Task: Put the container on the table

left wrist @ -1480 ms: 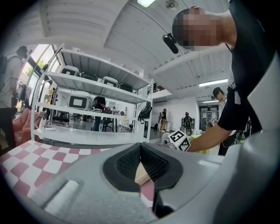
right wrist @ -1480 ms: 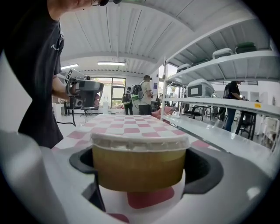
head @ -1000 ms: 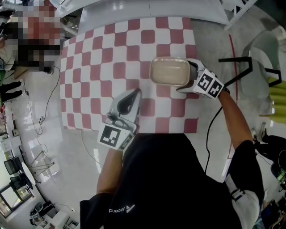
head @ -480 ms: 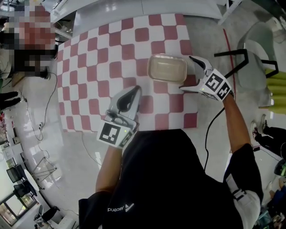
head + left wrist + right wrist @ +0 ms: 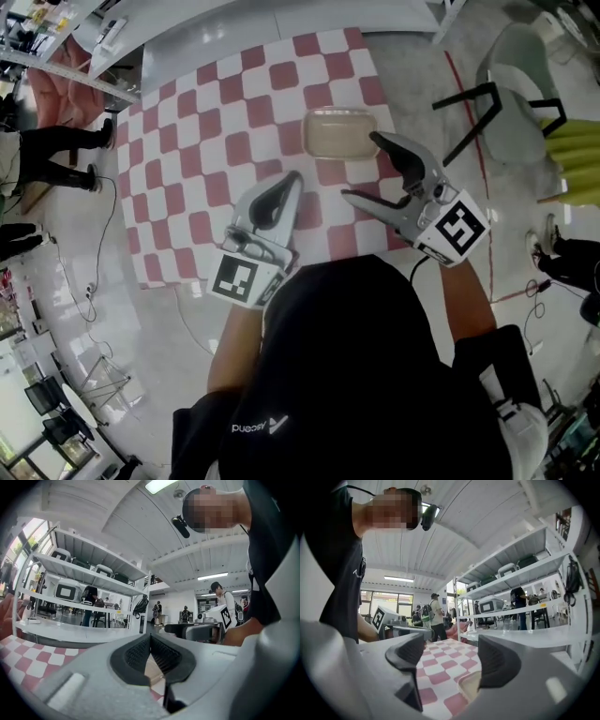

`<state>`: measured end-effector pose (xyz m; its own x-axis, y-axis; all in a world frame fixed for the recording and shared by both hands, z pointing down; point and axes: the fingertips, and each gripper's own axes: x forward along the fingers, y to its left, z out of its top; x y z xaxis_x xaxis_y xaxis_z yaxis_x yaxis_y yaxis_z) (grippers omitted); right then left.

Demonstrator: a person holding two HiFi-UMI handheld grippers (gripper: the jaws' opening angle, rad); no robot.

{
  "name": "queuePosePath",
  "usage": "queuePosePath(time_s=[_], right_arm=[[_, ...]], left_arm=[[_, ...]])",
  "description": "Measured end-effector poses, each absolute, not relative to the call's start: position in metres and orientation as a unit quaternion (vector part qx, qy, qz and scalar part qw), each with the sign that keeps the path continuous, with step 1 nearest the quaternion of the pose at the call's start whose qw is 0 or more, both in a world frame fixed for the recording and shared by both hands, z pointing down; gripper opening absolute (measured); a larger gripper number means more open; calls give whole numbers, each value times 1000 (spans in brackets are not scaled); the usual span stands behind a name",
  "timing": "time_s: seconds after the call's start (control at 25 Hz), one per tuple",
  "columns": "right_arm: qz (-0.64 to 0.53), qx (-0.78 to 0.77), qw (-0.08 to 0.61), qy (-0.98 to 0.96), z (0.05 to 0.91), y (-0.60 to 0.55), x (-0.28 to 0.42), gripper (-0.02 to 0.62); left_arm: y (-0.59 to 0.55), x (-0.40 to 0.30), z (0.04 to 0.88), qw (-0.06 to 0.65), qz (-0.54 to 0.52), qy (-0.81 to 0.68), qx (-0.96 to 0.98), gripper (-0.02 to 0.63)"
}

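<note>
While the container sits flat on the desk, neither gripper has hold of it. It is a pale, rectangular container with rounded corners. It rests on the red-and-white checked cloth in the far right part of the desk, a little in from the far edge.

Right gripper: it is held over the near right part of the desk, on the person's side of the container and pointing roughly level. Its fingers stand well apart and are closing. Nothing is between them. In the right gripper view only checked cloth shows through the gap. The container's rim lies lower, partly behind the right-hand finger and clear of the pads. In the head view one fingertip lies close to the container's near right corner. No contact is seen.

Left gripper: it is held over the near middle of the desk, to the left of the container and apart from it. In the left gripper view its dark ribbed pads meet at the tips, and the gripper holds nothing.

Each gripper carries its marker cube at the rear. A chair with a black frame stands on the floor beyond the desk's right side. White shelving and several standing people appear in the background of both gripper views.
</note>
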<state>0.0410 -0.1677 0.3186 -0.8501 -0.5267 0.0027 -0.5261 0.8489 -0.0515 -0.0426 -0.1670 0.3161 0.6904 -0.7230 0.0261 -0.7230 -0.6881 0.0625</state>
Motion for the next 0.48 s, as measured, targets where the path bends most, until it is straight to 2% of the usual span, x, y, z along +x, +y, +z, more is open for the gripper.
queuePosePath(time_s=[0.12,0.4,0.48], right_arm=[[-21,-301,25,953,304,-148,32,193],[-14,-346,23,938,304,-117,24,15],[-14,-357,27,934,303,-113,26,3]], left_arm=[[-157,-39,309,27,-10,-384,923,11],[-136,-35,298,15,-22,-369,929,10],[-132,-35,296,16,-24,-369,929,11]])
